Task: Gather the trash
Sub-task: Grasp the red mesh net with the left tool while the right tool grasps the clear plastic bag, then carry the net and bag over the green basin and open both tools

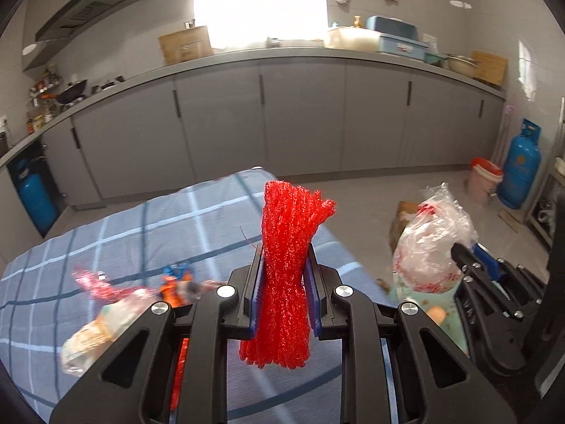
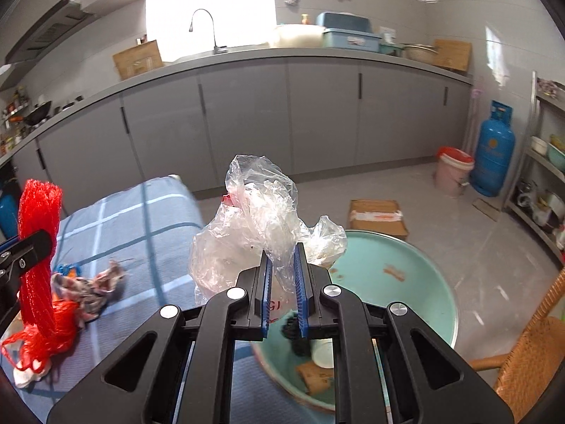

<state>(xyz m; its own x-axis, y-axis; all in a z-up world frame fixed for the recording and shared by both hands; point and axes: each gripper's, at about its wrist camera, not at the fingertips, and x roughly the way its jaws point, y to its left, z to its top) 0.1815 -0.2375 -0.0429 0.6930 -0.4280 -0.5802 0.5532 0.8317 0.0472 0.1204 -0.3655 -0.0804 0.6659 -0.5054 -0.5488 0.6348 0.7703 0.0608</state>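
Left gripper (image 1: pixel 284 275): clamping the red mesh bag (image 1: pixel 287 247), long axis standing upright (bunched).
Right gripper (image 2: pixel 282 279): clamping a crumpled clear plastic bag (image 2: pixel 261 219).

Legible text: nearly none. Clear plastic bag (image 2: pixel 261 226) carries red print; only the fragment "GI" reads, at 6 o'clock on the bag, between the blue pads. Same bag in the left wrist view (image 1: pixel 429 243): red print, unreadable. Blue gas cylinder (image 2: pixel 494 152): faint emblem, illegible. Cardboard box (image 2: pixel 377 216) on the floor: red-printed tape, illegible.
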